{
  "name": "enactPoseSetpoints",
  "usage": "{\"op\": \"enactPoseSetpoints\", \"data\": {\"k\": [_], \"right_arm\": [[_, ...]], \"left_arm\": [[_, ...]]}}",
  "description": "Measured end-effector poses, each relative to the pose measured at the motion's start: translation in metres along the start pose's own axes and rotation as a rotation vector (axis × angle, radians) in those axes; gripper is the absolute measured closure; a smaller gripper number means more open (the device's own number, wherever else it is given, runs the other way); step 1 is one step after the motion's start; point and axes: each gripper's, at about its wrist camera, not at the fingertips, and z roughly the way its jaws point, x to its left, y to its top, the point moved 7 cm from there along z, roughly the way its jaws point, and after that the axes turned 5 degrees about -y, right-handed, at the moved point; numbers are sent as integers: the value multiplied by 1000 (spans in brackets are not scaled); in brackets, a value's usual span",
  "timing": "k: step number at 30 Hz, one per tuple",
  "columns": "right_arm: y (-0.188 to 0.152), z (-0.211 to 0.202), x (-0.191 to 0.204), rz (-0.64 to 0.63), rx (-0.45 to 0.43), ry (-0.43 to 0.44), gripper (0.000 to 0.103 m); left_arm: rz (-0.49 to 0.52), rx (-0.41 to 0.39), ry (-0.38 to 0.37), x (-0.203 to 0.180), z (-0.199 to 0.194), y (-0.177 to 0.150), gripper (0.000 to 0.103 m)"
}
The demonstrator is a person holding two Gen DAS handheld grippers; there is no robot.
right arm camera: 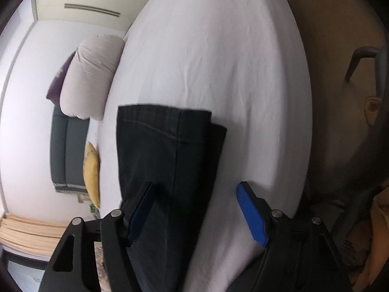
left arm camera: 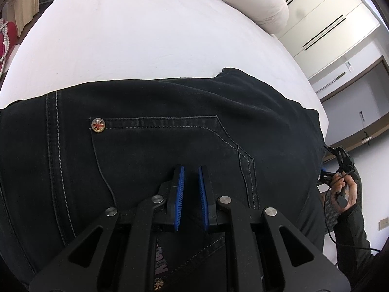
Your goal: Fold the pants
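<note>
I find the pants (left arm camera: 170, 126) laid leg over leg on the bed (left arm camera: 145, 36); cross-folds remain. Left gripper (left arm camera: 191, 194) is clenched on their waist, right gripper (right arm camera: 194, 209) released above the legs.

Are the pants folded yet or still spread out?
Folded lengthwise: both leg hems are stacked at the pants end on the bed.

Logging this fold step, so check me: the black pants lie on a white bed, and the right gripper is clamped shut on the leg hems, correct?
Not quite. The black pants do lie on the white bed, but the right gripper is open, its blue pads spread apart and short of the leg hems. The right wrist view shows it.
</note>
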Motion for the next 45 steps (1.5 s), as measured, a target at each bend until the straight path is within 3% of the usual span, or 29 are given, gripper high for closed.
{"op": "enactPoseSetpoints", "data": {"k": [10, 19, 22, 23, 28, 32, 36, 41, 42, 45], "right_arm": [[-4, -13, 5, 12, -25, 211, 59], [-5, -20, 36, -53, -68, 437, 63], [-7, -25, 40, -79, -85, 475, 63], [-7, -24, 37, -71, -87, 479, 63], [-5, -3, 17, -52, -81, 316, 63], [-1, -3, 22, -49, -100, 338, 63], [-3, -7, 44, -132, -120, 365, 63], [9, 16, 47, -149, -76, 277, 63], [14, 22, 45, -136, -63, 264, 65], [19, 29, 46, -130, -40, 268, 85]], "left_arm": [[0, -5, -1, 0, 1, -1, 91], [-4, -5, -6, 0, 1, -1, 91], [-6, -5, -5, 0, 0, 0, 91], [-5, -5, -5, 0, 0, 0, 91], [-3, -3, -2, -1, 0, 0, 91], [-1, -3, 0, -1, 0, 0, 91], [1, -2, 4, -2, 0, 0, 91], [-1, 2, 1, -2, 1, 1, 91], [-3, 2, -1, -2, 1, 1, 91], [-10, 5, -2, -1, 1, 2, 91]]}}
